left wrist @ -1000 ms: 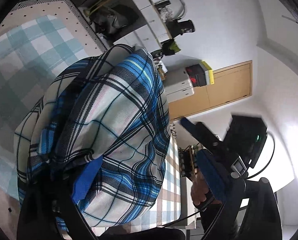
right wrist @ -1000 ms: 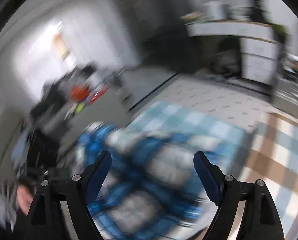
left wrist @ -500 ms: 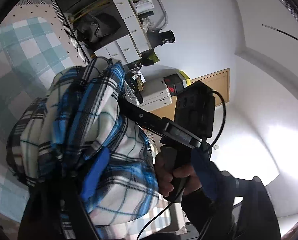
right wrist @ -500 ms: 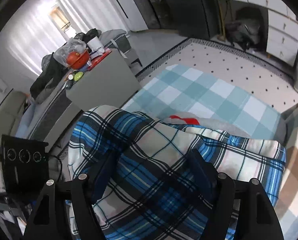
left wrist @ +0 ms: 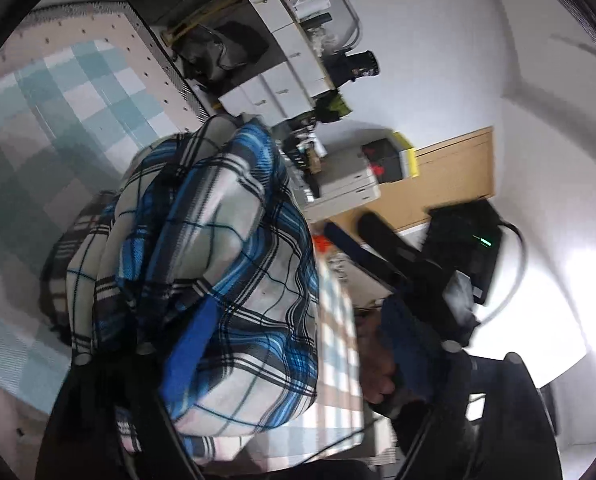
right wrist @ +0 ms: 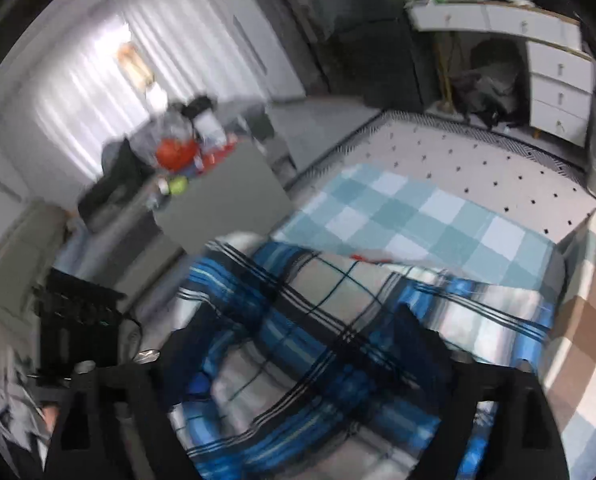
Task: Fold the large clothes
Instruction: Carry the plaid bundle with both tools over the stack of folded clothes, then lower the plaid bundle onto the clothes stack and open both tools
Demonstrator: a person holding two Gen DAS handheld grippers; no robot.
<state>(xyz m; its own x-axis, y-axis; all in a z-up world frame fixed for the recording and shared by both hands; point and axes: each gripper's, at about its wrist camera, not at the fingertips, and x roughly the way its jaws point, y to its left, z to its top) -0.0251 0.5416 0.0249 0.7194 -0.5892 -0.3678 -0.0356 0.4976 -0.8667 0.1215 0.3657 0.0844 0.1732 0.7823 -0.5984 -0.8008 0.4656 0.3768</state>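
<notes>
Plaid garment (right wrist: 330,344), blue, white and black check, bunched in a thick mound at the near end of the pale blue-and-white checked cloth (right wrist: 418,220) that covers the work surface. A tan-and-white checked cloth (right wrist: 590,320) lies just beside it on the right of the right wrist view.

Right gripper (right wrist: 298,360): fingers spread wide and opening, the plaid mound between and under them, pads not seen pressing on it. Left gripper (left wrist: 290,340): jaws also opening; one blue finger (left wrist: 190,344) lies against the plaid folds, the other stands apart over by a hand (left wrist: 378,372). Fabric drapes between them, no firm pinch visible (motion blur here, so contact with the far finger cannot be told).

Handling, as judged:
- Soft, limp woven cloth, light for its bulk; it will sag and slide off any support, nothing stiff to lever
- Layers stacked loosely, so a pinch into the mound likely takes several plies at once and drags the whole heap
- Not fragile; no risk from a hard pinch
- Surface looks brushed, probably not slippery against the pads

Where to take hold: a single free edge or corner (hem, cuff or shoulder seam), one gripper at each end of the same edge. No such edge can be picked out in either view; the heap wants spreading flat first
</notes>
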